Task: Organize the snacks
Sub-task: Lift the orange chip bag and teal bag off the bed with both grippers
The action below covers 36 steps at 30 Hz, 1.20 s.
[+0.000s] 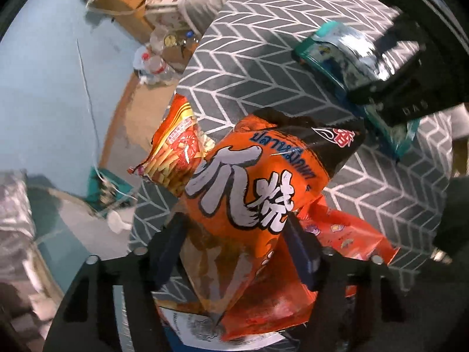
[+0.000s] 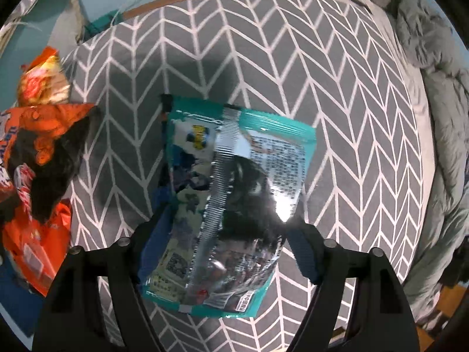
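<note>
An orange snack bag (image 1: 249, 193) is seen between the 2 fingers of the left gripper (image 1: 234, 234), with both pads pressed into its sides so that the film is pinched; it is taken as clamped, above a red packet (image 1: 351, 234) and beside a packet printed with sticks (image 1: 176, 149), all on the grey chevron-patterned surface (image 1: 263, 58); in the right wrist view a teal-edged foil pouch (image 2: 234, 190) is framed by the right gripper (image 2: 228, 234), whose left finger (image 2: 158, 234) is laid against the pouch edge while the right finger (image 2: 304, 252) stands just off it; whether the pouch is truly gripped cannot be told.

Several risks can be judged from here; the orange bag is held by its puffed body rather than a seam, so it could be squeezed out of the pads or its contents crushed if the grip is tightened; the packets beneath and beside it overlap it, so 1 could be dragged along when it is lifted; the glossy pouch could be slid aside rather than caught if only 1 pad bites; the 2 grippers work near each other, so a collision could be caused by a careless swing.
</note>
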Each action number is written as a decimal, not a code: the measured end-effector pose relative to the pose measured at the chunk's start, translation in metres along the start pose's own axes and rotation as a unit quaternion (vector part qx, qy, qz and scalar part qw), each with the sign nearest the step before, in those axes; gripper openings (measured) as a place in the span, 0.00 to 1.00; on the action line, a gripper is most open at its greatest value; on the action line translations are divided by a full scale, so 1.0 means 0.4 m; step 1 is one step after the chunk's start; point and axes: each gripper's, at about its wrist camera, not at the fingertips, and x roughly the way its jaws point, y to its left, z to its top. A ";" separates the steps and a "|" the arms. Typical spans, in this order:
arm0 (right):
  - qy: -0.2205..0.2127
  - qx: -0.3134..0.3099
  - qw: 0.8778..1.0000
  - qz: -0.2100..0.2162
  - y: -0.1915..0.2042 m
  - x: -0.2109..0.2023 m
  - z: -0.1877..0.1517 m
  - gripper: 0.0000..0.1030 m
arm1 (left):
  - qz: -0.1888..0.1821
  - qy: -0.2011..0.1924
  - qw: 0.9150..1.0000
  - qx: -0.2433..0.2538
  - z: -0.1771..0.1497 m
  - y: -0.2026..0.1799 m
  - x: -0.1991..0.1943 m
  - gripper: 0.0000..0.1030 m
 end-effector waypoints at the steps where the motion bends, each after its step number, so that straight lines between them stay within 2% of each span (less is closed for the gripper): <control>1: -0.003 -0.005 1.000 0.000 0.004 -0.003 -0.005 0.61 | 0.006 -0.003 1.000 0.005 -0.003 -0.007 -0.004 0.60; 6: -0.014 -0.018 1.000 0.005 0.013 -0.017 -0.023 0.56 | 0.035 -0.016 0.999 0.025 -0.017 -0.053 -0.031 0.52; 8: -0.030 -0.031 0.999 0.003 0.011 -0.049 -0.041 0.50 | 0.046 -0.027 0.998 0.034 -0.027 -0.068 -0.047 0.50; 18: -0.040 -0.046 0.998 0.016 0.002 -0.065 -0.070 0.50 | 0.062 -0.059 0.995 0.042 -0.067 -0.105 -0.103 0.44; 26: -0.079 -0.057 0.995 0.023 0.017 -0.149 -0.100 0.50 | 0.059 -0.087 0.995 -0.006 -0.077 -0.077 -0.160 0.39; 36: -0.119 -0.085 0.989 0.037 0.047 -0.244 -0.084 0.50 | 0.053 -0.118 0.989 -0.076 -0.126 -0.054 -0.240 0.36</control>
